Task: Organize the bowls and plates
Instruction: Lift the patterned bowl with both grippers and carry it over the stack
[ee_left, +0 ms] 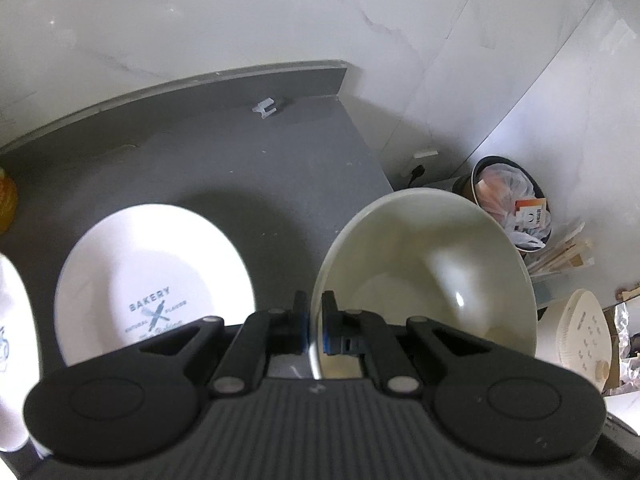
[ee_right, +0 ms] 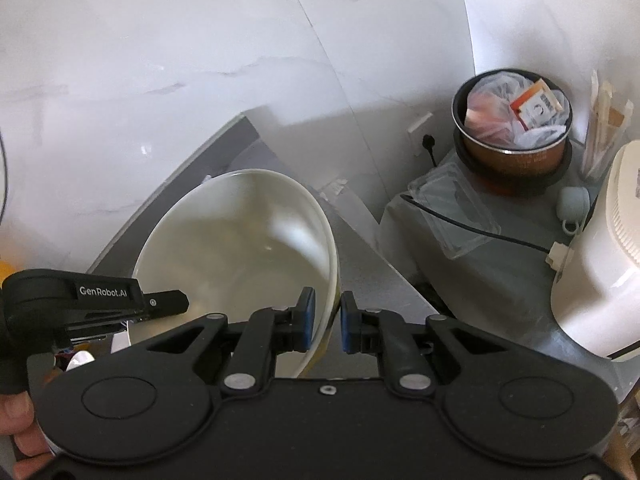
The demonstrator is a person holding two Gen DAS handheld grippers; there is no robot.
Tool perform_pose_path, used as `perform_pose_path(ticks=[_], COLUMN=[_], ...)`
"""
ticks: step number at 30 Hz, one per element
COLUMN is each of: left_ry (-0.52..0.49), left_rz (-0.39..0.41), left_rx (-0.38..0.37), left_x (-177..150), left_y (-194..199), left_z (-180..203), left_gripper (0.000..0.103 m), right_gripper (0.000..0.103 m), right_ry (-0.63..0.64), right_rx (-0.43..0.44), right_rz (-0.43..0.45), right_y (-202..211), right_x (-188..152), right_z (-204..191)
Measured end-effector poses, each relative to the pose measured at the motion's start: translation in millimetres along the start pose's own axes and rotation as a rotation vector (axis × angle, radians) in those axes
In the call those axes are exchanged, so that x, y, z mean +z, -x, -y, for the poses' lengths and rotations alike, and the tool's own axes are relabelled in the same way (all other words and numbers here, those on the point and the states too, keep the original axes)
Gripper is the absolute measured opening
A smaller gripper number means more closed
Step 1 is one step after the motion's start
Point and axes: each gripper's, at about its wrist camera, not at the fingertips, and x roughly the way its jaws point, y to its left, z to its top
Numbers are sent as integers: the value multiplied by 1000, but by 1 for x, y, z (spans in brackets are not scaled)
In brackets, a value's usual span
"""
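A glossy cream ceramic bowl (ee_left: 432,264) has a pale, unpatterned inside. To its left, a round white ceramic plate (ee_left: 152,280) carries blue-grey "BAKERY" lettering over a crossed emblem. Both lie over a speckled dark grey countertop (ee_left: 240,168). The wall (ee_left: 200,20) is white with faint grey veins. The black grippers have blue pads (ee_right: 307,320).
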Motion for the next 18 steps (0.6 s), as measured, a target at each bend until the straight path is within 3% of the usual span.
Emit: perform_pose_path(ticks=[18], left_ry=[60], left_rz=[83], left_rx=[-10], left_x=[-32], left_y=[80], left_z=[-20], left_gripper=[5], right_gripper=[14], right_ry=[119], right_rx=[57], right_rz=[38], right_y=[63], right_x=[-16], right_z=[-36])
